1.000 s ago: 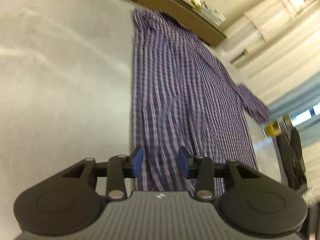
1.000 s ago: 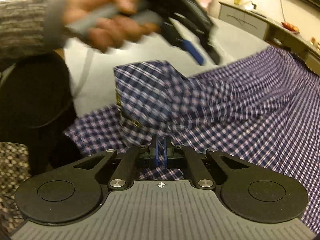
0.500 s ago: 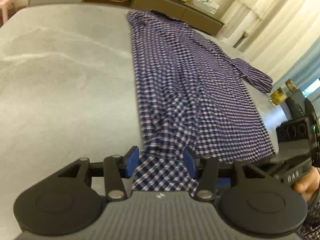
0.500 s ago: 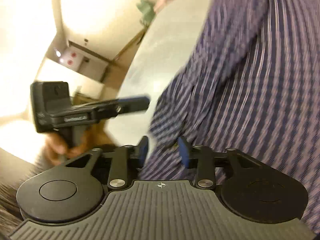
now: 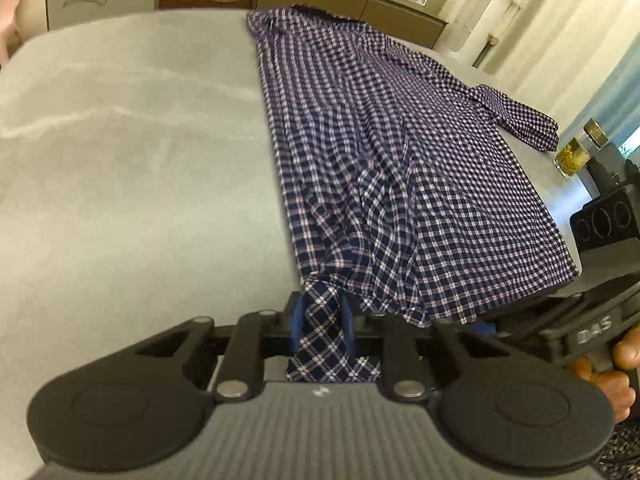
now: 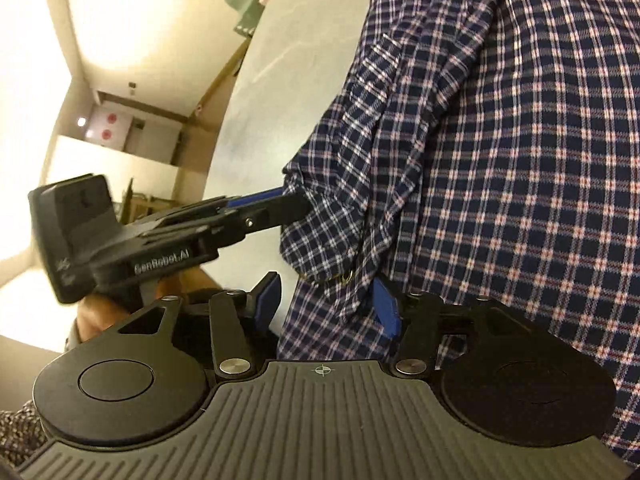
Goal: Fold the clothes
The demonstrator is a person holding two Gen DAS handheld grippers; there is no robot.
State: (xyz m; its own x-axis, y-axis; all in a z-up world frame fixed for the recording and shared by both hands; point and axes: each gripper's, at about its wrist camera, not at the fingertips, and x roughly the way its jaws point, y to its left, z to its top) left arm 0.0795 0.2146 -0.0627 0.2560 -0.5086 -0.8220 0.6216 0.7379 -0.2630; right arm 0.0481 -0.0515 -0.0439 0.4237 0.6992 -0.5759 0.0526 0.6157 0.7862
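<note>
While L gripper (image 5: pixel 322 330) closes, pinching shirt (image 5: pixel 400 168) hem, R gripper (image 6: pixel 326 306) spread, bed (image 5: pixel 140 160) bare leftward.

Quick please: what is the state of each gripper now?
Left gripper: closing on the checked shirt corner.
Right gripper: open, shirt hem between its fingers, not pinched.

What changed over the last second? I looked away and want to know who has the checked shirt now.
The left gripper was open over the shirt's near edge; its fingers are now closing on a bunched corner. The right gripper, shut a second ago, has opened and rolled, with cloth between its fingers but unpinched. The shirt still lies spread along the grey bed.
</note>
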